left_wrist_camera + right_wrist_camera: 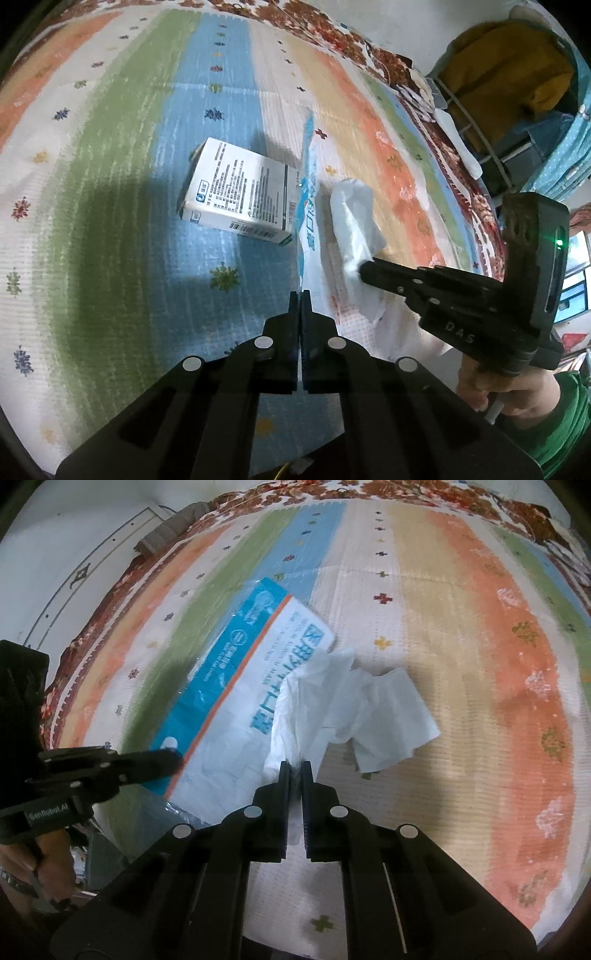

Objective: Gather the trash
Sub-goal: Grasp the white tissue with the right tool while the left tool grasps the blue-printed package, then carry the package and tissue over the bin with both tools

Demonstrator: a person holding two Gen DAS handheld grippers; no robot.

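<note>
My left gripper [300, 295] is shut on the edge of a blue and white plastic bag [308, 206], seen edge-on and held above the bed. From the right wrist view the bag [236, 686] shows broadside, with my left gripper [173, 758] at its lower left edge. My right gripper [294, 767] is shut on a crumpled white tissue [354, 709] beside the bag. In the left wrist view the tissue [354, 225] hangs from my right gripper [364, 271]. A white printed box [236, 192] lies on the bed behind the bag.
A striped, patterned bed cover [110, 184] fills both views. A wire rack with yellow cloth [506, 96] stands past the bed's right edge. A white wall panel [74, 565] lies beyond the bed's far left side.
</note>
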